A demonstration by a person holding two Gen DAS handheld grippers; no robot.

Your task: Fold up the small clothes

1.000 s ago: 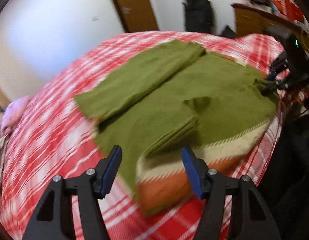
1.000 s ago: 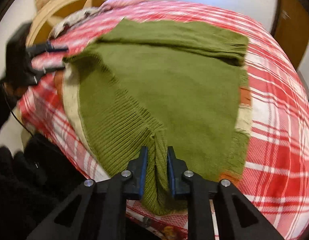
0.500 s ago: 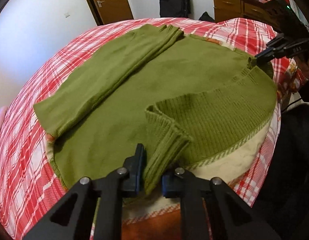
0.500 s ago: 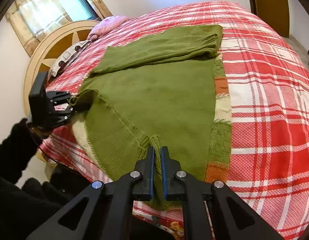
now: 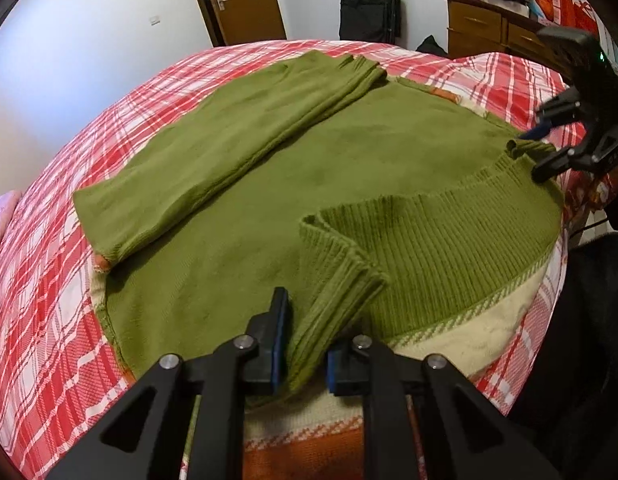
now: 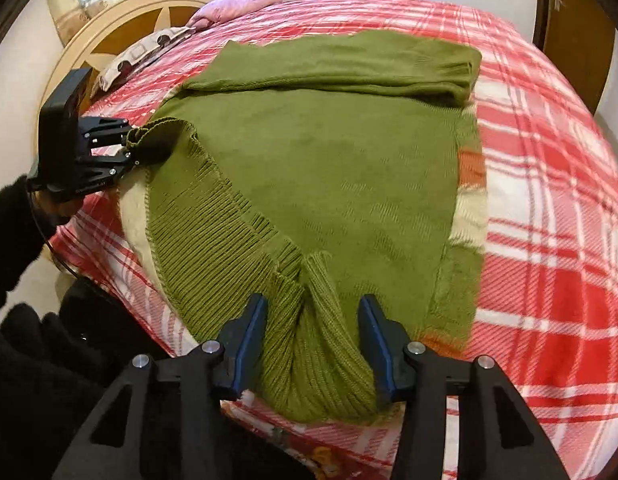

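Note:
A green knit sweater (image 5: pixel 309 168) lies spread on the bed, one sleeve folded across its far side; it also shows in the right wrist view (image 6: pixel 329 152). My left gripper (image 5: pixel 305 344) is shut on a bunched ribbed edge of the sweater, and it shows at the left of the right wrist view (image 6: pixel 125 144), pinching that edge. My right gripper (image 6: pixel 313 336) is open, its fingers either side of the ribbed fold at the near edge. It shows at the right of the left wrist view (image 5: pixel 545 152).
The bed has a red and white plaid blanket (image 6: pixel 549 200). A wooden headboard (image 6: pixel 109 32) and pillows stand at the far left. A door (image 5: pixel 237 0), a black bag (image 5: pixel 369 8) and a wooden dresser (image 5: pixel 489 28) line the far wall.
My left gripper closed on the ribbed edge about half a second ago and still holds it. My right gripper has opened and let go of the ribbed fold.

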